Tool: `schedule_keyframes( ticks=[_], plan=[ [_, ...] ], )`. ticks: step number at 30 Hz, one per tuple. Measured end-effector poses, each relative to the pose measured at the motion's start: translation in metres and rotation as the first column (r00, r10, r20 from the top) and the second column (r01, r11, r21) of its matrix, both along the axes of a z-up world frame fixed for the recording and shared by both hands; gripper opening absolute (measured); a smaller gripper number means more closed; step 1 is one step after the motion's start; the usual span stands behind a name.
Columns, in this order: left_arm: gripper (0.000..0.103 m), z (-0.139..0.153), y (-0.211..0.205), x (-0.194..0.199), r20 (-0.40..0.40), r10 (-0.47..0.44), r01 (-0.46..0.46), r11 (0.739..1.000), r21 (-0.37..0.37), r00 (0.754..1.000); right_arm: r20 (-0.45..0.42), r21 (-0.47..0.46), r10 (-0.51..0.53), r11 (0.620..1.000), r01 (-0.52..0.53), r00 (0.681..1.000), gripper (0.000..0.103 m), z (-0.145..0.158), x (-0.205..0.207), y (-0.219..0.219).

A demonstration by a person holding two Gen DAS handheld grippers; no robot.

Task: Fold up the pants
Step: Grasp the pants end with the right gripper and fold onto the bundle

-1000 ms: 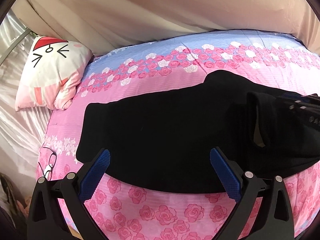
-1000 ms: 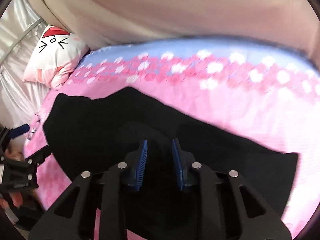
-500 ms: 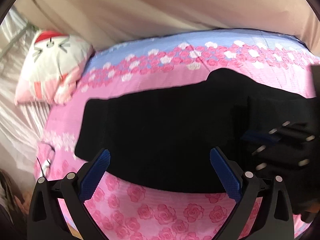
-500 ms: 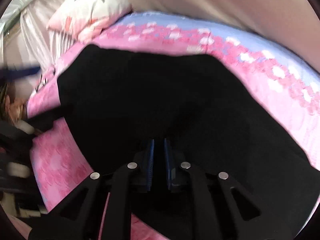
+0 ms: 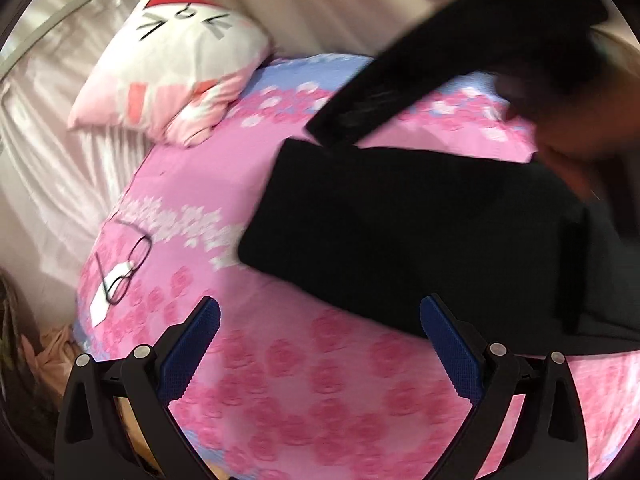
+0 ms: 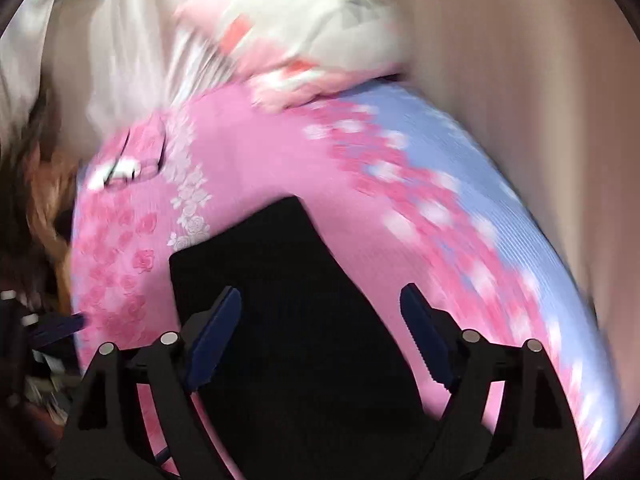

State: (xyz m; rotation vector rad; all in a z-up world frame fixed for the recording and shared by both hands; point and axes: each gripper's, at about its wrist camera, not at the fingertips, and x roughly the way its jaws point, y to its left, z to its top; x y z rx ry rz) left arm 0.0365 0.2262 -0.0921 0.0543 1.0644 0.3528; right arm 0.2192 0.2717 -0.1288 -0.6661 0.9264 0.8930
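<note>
Both the left gripper (image 5: 319,322) and right gripper (image 6: 320,310) stand spread and empty, black pants (image 5: 420,232) lying just ahead of each gripper's 2 fingers.

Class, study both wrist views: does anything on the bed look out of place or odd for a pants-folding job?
Yes. A pair of glasses lies loose on the pink floral bedspread, left of the black pants, beside a small white tag. Unrelated to folding, it could be crushed or snagged.

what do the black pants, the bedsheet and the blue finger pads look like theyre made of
Black pants: soft matte fabric, probably cotton knit; no sheen, lies limp.
Bedsheet: thin printed woven cloth, matte, with fine ribbing and pink roses.
Pads on the left gripper fingers: blue rubber or plastic, judging by the textured grip surface; arms look like black plastic.
</note>
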Motion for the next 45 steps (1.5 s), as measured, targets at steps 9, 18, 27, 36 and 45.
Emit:
schedule_keyframes(
  ticks=[9,18,27,36,45],
  plan=[
    [0.098,-0.021,0.074,-0.009,-0.036,0.101,-0.102,0.994,-0.03,0.994,-0.077,-0.143,0.063,0.987,-0.074,0.995,0.08,-0.077,0.022,0.077],
    [0.098,-0.024,0.104,-0.018,-0.047,0.179,-0.179,0.984,0.002,0.983,-0.132,-0.025,0.083,0.996,-0.087,0.988,0.01,-0.061,0.012,0.052],
    [0.098,0.023,0.057,-0.024,0.024,0.083,-0.083,0.996,0.011,0.996,-0.094,0.266,0.041,0.964,-0.014,0.995,0.009,0.07,-0.032,-0.133],
    [0.098,0.056,-0.11,-0.026,0.035,-0.29,0.292,0.956,-0.038,0.956,-0.091,0.232,-0.331,0.91,0.343,0.939,0.009,0.083,-0.039,-0.417],
    [0.098,0.011,-0.274,0.012,-0.002,-0.561,0.561,0.827,0.026,0.828,-0.281,0.294,-0.689,0.6,0.744,0.668,0.044,-0.023,-0.055,-0.594]
  ],
)
